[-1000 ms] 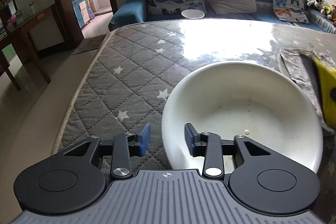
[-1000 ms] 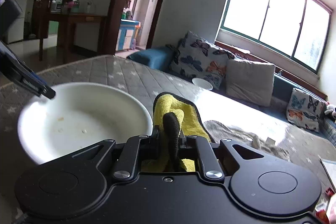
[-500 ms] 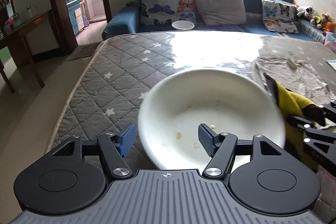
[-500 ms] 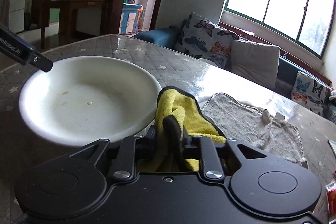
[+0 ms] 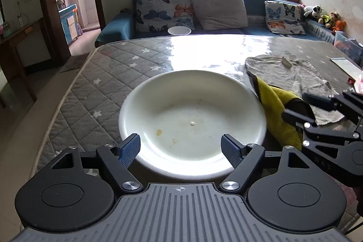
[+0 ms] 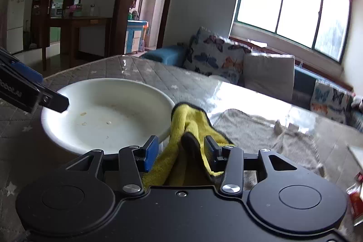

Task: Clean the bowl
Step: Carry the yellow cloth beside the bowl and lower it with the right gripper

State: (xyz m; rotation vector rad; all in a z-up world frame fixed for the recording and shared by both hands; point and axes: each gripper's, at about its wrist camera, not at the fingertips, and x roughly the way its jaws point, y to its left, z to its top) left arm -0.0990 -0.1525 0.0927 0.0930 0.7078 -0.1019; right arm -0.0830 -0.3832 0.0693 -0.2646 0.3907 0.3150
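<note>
A wide white bowl (image 5: 192, 119) with small food specks rests on the quilted grey table; it also shows in the right wrist view (image 6: 106, 115). My left gripper (image 5: 181, 150) is open wide at the bowl's near rim, a blue pad on each side, holding nothing. My right gripper (image 6: 180, 154) is just right of the bowl; its jaws have parted around a yellow cloth (image 6: 188, 128) with a black edge, which still lies between them. The cloth (image 5: 275, 115) and right gripper also show in the left wrist view, beside the bowl's right rim.
A grey towel (image 5: 295, 76) lies spread on the table to the right. A small white bowl (image 5: 179, 30) sits at the far table edge before a blue sofa with cushions. Red packaging (image 6: 355, 201) lies at the right edge. The table's left edge drops to the floor.
My left gripper has let go of the bowl's rim, opened wide and drawn back. My right gripper's jaws have opened around the yellow cloth.
</note>
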